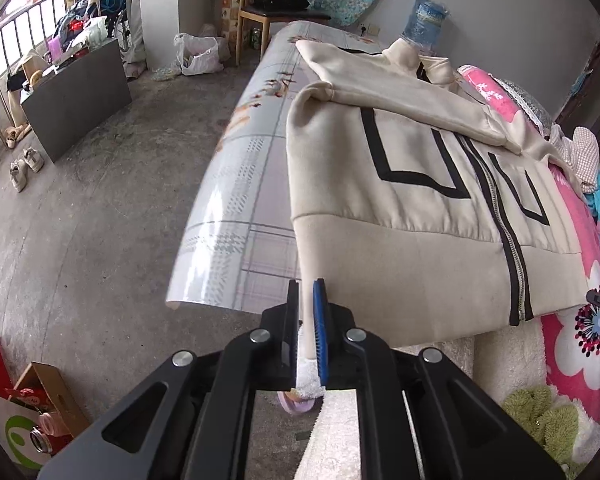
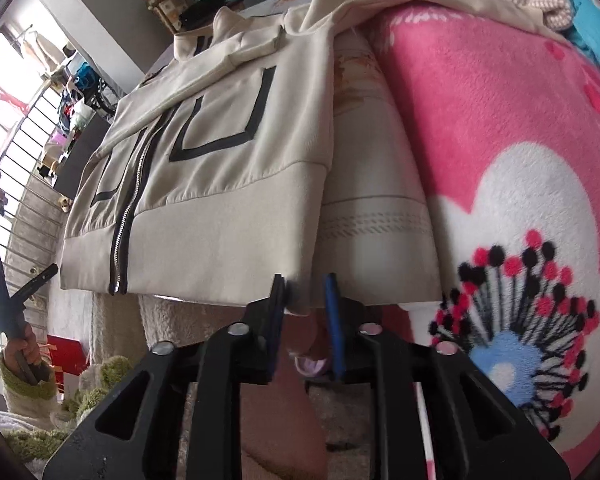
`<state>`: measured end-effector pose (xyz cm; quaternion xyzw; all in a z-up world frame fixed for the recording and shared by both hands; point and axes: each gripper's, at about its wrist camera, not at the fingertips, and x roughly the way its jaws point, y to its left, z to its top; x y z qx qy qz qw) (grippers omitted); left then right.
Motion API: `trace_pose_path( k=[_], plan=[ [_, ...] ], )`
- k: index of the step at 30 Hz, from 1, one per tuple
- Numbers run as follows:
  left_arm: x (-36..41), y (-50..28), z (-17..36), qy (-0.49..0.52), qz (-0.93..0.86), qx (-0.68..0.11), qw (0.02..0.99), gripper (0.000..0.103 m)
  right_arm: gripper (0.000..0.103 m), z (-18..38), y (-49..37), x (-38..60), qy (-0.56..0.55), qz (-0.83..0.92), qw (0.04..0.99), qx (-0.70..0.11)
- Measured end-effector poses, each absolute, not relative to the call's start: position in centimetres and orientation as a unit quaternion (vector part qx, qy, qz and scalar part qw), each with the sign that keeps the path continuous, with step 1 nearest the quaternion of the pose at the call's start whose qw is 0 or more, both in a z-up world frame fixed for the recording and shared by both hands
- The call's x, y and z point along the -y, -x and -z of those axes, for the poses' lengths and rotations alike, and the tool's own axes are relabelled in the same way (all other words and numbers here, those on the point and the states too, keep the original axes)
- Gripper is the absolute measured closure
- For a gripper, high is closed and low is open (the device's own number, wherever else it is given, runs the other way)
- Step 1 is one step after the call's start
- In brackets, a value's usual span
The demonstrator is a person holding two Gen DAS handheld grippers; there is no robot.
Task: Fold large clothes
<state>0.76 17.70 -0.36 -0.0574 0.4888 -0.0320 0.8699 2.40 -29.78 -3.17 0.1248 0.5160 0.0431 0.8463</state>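
A cream zip-up jacket (image 1: pixel 400 240) with black line trim lies flat on a long table, one sleeve folded across its chest. My left gripper (image 1: pixel 306 282) is shut on the left corner of the hem, and cream cloth shows between its narrow jaws. In the right wrist view the jacket (image 2: pixel 220 220) fills the left half. My right gripper (image 2: pixel 305 278) stands open at the other hem corner, which rests against the left finger (image 2: pixel 278 292) only. A hand in a green fluffy sleeve (image 2: pixel 24 356) holds the left gripper's black body at the far left.
The table carries a glossy patterned cover (image 1: pixel 240 200). A pink flowered blanket (image 2: pixel 500 120) lies along its right side. On the concrete floor stand a dark cabinet (image 1: pixel 76 92), a pair of shoes (image 1: pixel 24 164), a wooden chair (image 1: pixel 276 12) and a cardboard box (image 1: pixel 48 392).
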Motion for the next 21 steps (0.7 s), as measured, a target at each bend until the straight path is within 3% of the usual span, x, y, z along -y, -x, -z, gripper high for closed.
trace_pose_path(
  k=[1,4,7,10,14,21],
  plan=[
    [-17.9,-0.6,-0.4,0.046,0.024,-0.483,0.874,0.093,0.058,2.2,-2.2,30.0,-0.113,-0.036,0.854,-0.507],
    [-18.1,-1.5,-3.1,0.028,0.018,-0.459,0.888,0.091,0.054,-0.4,-3.0,30.7,-0.094,-0.028,0.871,-0.481],
    [-16.7,-4.6,-5.5,0.016,0.027,-0.425,0.905,0.079,0.040,-2.6,-5.6,30.3,-0.073,-0.033,0.891,-0.446],
    [-14.0,-8.5,-7.4,0.012,0.048,-0.395,0.917,0.067,0.034,-3.7,-9.2,28.5,-0.047,-0.058,0.905,-0.420],
    [-9.1,-14.5,-7.8,0.010,0.096,-0.388,0.917,0.046,0.033,-2.6,-13.9,25.8,-0.014,-0.097,0.903,-0.419],
    [0.4,-22.5,-3.2,-0.089,0.139,-0.435,0.885,0.040,0.033,2.3,-19.7,21.8,0.074,-0.088,0.886,-0.450]
  ],
)
